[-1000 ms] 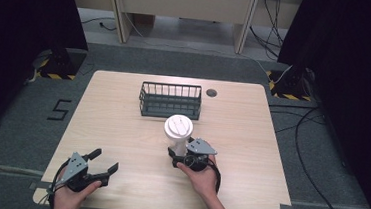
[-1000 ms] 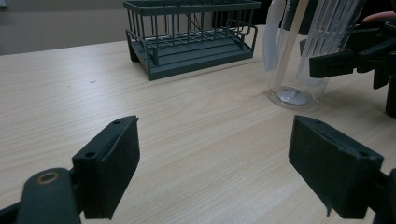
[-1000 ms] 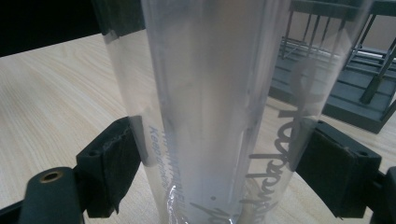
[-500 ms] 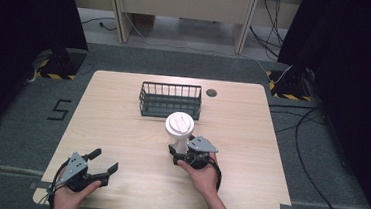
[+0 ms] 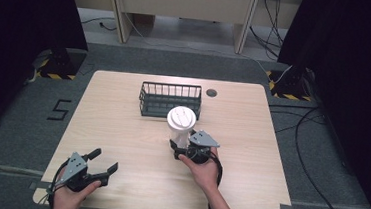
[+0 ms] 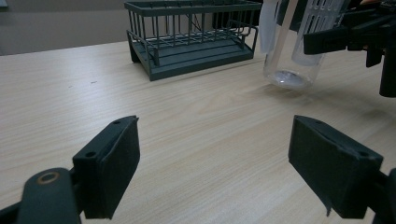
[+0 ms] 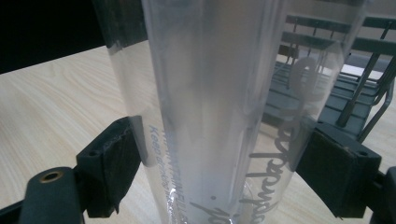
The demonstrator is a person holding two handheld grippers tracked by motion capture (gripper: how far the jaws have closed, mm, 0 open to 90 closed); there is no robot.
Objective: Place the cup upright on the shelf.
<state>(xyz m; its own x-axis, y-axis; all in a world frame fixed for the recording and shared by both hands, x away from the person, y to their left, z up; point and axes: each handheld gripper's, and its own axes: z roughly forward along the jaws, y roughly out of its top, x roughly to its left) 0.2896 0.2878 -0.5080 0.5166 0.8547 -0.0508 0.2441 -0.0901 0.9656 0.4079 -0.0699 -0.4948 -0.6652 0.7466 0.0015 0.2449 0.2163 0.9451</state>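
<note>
Left gripper (image 5: 99, 161) at 7 o'clock, jaws spread wide and empty, aimed toward 2 o'clock from the left hand (image 5: 68, 196); right gripper (image 5: 180, 146) near centre, jaws clamped, pointing toward 11 o'clock, right hand (image 5: 203, 168) and forearm entering from 6 o'clock.

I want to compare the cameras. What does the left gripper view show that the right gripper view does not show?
Left gripper view alone: the cup's base lifted above the table, and the left gripper's jaws wide open, holding nothing. Right gripper view alone: printed lettering on the cup's clear wall, with the right gripper's jaws against both sides. Shared: cup, wire basket, wooden table.
</note>
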